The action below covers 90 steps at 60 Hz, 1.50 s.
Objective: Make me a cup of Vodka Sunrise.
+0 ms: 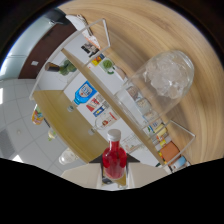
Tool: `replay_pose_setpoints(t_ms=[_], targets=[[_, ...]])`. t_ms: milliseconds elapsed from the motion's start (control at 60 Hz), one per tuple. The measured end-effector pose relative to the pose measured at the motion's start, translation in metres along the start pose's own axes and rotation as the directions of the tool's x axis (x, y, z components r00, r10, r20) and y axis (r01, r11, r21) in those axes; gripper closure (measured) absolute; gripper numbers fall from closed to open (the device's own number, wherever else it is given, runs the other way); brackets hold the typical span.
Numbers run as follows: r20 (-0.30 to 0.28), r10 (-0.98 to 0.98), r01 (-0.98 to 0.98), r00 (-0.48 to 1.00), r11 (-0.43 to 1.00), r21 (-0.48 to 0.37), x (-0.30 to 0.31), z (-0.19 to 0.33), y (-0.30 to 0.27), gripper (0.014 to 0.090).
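Clear acrylic rack of small labelled cans and bottles [107, 107], on wooden tabletop [150, 35]. Red bottle with white cap [114, 157]: between the hand-held gripper [114, 181] fingers, apparently clamped. Clear glass of ice [169, 74]: beyond the rack.

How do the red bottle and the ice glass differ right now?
The red bottle holds red liquid and has a white cap; the glass is open-topped and filled with ice. The bottle sits just ahead of the gripper, seemingly held; the glass stands far beyond on the wooden table. The bottle is slim, the glass wide. Both are see-through.
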State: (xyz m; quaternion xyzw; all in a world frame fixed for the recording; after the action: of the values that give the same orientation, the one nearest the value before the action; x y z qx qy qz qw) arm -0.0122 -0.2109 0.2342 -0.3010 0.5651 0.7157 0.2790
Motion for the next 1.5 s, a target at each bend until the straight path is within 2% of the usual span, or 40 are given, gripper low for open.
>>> replay_pose_setpoints(t_ms=[183, 267, 333, 383, 450, 517, 567, 633, 783, 833, 917, 1100, 1217, 1500], targets=[[-0.037, -0.078, 0.078, 0.996, 0.997, -0.008, 0.002, 0.0, 0.003, 0.0705], [-0.086, -0.249, 0.248, 0.965, 0.969, -0.021, 0.003, 0.002, 0.012, 0.0705], [-0.137, -0.444, 0.44, 0.885, 0.896, -0.061, 0.002, 0.002, 0.024, 0.0704], [-0.166, -0.627, 0.62, 0.761, 0.778, -0.101, 0.003, 0.004, 0.033, 0.0704], [-0.191, -0.85, 0.843, 0.49, 0.518, -0.144, 0.003, 0.009, 0.042, 0.0702], [-0.179, -0.955, 0.945, 0.238, 0.271, -0.184, 0.007, 0.012, 0.06, 0.0702], [-0.16, -0.984, 0.973, 0.075, 0.107, -0.205, 0.015, 0.015, 0.071, 0.0701], [-0.164, -0.98, 0.968, -0.112, -0.07, -0.24, 0.034, 0.017, 0.072, 0.0703], [-0.165, -0.891, 0.871, -0.423, -0.349, -0.346, 0.106, 0.017, 0.054, 0.0703], [-0.137, -0.87, 0.829, -0.474, -0.388, -0.403, 0.136, 0.016, 0.046, 0.0703], [-0.126, -0.838, 0.769, -0.531, -0.414, -0.488, 0.182, 0.009, 0.028, 0.0703], [-0.074, -0.777, 0.652, -0.625, -0.468, -0.597, 0.244, 0.003, 0.002, 0.0704], [-0.055, -0.769, 0.613, -0.637, -0.462, -0.641, 0.263, 0.001, -0.002, 0.0702], [-0.062, -0.763, 0.584, -0.643, -0.436, -0.684, 0.28, -0.003, -0.01, 0.0699]])
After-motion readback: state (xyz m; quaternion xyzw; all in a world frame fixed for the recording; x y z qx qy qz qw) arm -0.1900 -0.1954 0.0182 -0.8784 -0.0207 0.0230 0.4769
